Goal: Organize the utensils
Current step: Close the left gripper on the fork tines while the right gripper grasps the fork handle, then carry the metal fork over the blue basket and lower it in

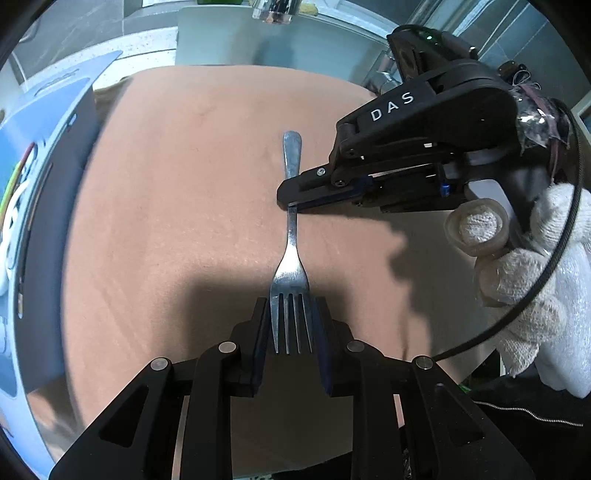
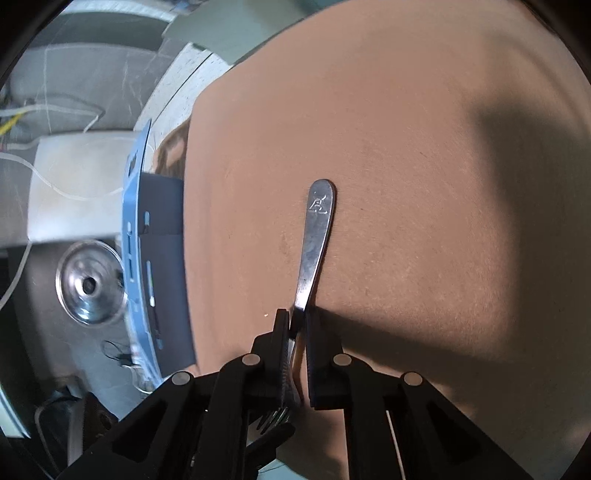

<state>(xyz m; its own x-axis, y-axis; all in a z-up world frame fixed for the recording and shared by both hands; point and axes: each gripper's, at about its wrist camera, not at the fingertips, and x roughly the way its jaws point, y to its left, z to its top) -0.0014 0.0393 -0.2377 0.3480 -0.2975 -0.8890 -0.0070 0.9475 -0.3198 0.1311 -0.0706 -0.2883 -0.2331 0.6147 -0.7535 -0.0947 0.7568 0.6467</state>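
A steel fork (image 1: 291, 236) lies lengthwise over a brown mat (image 1: 166, 192), tines toward the left wrist camera. My left gripper (image 1: 290, 325) is shut on the fork's tined head, one pad against each side. My right gripper (image 1: 287, 202), held by a white-gloved hand (image 1: 517, 273), comes in from the right and is shut on the handle's middle. In the right wrist view the fork's handle (image 2: 317, 229) sticks out past my right gripper (image 2: 297, 318), whose pads pinch the handle. The tines show below the jaws, near the left gripper's black fingers (image 2: 273, 435).
A blue box (image 1: 40, 155) stands along the mat's left edge, also seen as the blue box (image 2: 138, 236). A round metal sink drain (image 2: 90, 282) and white cables (image 2: 55, 173) lie beyond it. A clear jar (image 1: 273, 11) stands at the far edge.
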